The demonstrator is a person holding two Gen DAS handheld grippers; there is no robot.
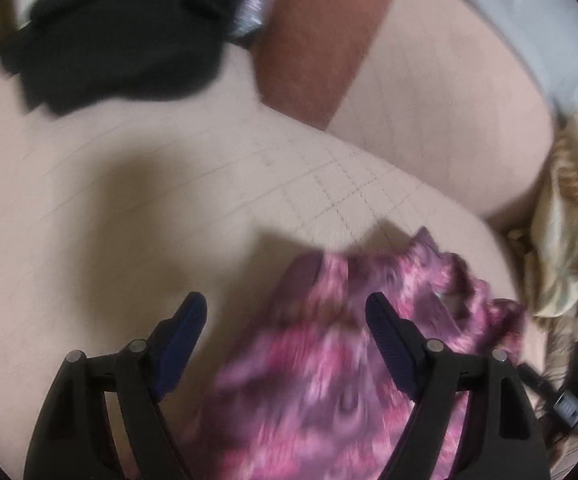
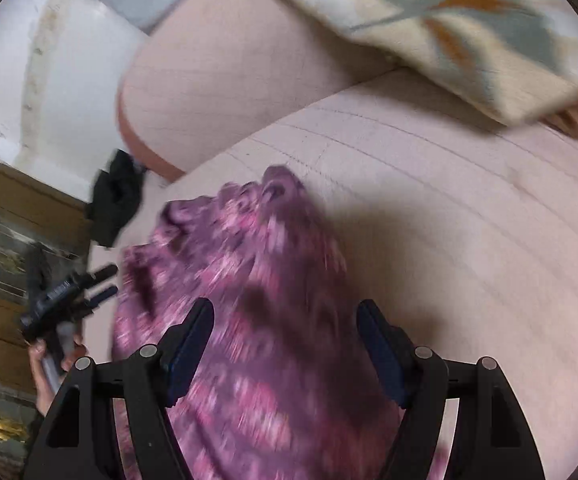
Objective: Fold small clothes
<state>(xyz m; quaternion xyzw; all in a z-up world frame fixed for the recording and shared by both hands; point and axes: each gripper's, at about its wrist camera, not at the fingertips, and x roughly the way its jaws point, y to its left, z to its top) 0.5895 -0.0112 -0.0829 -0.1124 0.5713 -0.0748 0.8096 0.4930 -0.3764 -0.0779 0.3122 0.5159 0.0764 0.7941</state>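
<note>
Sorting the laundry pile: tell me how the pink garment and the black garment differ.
Colour: the pink garment is a mottled pink-purple print; the black garment is plain and dark.
Place: the pink garment lies under the open left gripper and right gripper; the black garment sits at the cushion's far edge, away from both.
Shared: both lie crumpled and unfolded, with neither one gripped.
</note>
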